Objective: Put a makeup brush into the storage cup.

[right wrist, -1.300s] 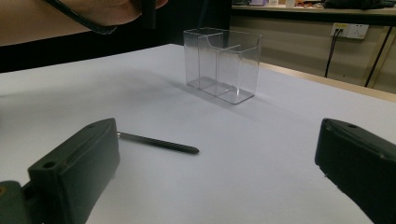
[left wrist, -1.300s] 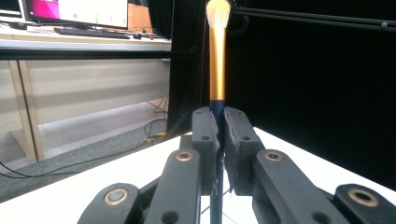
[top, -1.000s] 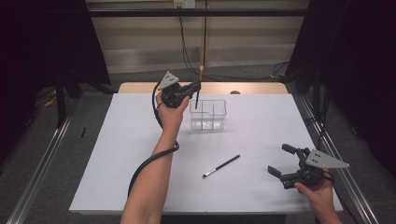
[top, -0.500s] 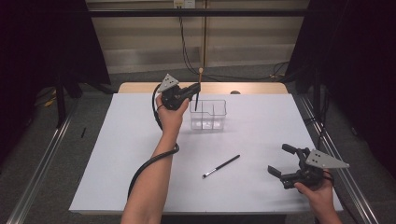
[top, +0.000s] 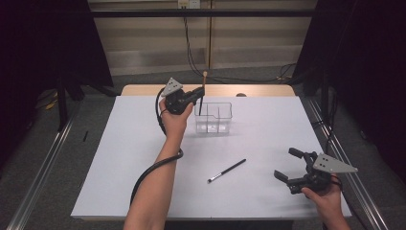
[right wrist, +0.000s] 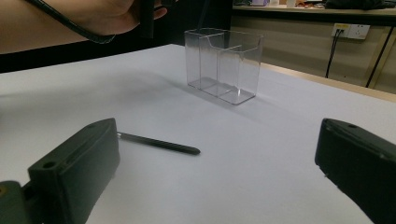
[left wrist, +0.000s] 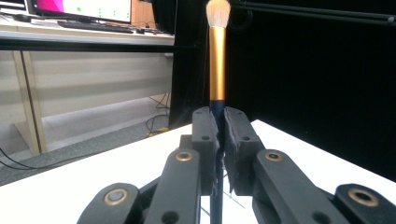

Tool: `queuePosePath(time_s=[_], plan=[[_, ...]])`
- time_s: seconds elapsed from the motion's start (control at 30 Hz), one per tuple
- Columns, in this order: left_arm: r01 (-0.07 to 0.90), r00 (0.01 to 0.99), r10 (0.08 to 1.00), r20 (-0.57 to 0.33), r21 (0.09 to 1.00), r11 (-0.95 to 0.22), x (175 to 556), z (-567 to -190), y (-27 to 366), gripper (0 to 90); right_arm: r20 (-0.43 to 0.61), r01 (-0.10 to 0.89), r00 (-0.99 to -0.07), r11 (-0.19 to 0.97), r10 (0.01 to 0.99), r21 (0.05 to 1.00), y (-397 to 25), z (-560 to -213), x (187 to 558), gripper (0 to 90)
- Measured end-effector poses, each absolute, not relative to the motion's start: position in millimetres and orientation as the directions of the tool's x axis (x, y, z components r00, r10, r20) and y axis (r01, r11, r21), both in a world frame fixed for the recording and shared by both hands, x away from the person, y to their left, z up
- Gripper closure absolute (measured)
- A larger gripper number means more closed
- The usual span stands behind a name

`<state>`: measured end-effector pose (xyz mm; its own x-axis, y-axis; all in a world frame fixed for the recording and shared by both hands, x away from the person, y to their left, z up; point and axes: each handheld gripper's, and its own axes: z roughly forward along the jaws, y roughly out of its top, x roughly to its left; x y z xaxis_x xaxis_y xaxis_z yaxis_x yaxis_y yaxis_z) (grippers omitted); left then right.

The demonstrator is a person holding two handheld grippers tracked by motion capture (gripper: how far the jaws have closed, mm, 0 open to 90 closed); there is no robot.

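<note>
Left gripper (left wrist: 218,135): jaws pinching the brush (left wrist: 217,56) by its dark handle — bristles pointing up, just above the box (top: 213,117).
Right gripper (top: 293,165): jaws gaping wide, holding nothing.
Pencil (top: 227,170): lying ahead of the right gripper — apart from it.

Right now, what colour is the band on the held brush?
Gold, below pale bristles, on the brush; clearest in the left gripper view.

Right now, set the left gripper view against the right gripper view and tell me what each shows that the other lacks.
Left gripper view: the left gripper shut on an upright makeup brush, gold ferrule and pale bristles up.
Right gripper view: the right gripper open, a clear divided organizer standing, and a thin dark brush lying flat between the two.
Both: the white table.
</note>
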<state>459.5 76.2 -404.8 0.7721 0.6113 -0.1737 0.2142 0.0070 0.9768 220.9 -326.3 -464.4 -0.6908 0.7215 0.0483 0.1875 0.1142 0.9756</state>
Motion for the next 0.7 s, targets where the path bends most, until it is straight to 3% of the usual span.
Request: queuePosePath(time_s=[0.7], plan=[[0.228,0.765,0.618,-0.182,0.974,0.004,457.0,-413.5,76.5,83.5,0.047,0.186,-0.692,0.115,0.720,0.976,-325.9,-464.6,221.1,0.0]])
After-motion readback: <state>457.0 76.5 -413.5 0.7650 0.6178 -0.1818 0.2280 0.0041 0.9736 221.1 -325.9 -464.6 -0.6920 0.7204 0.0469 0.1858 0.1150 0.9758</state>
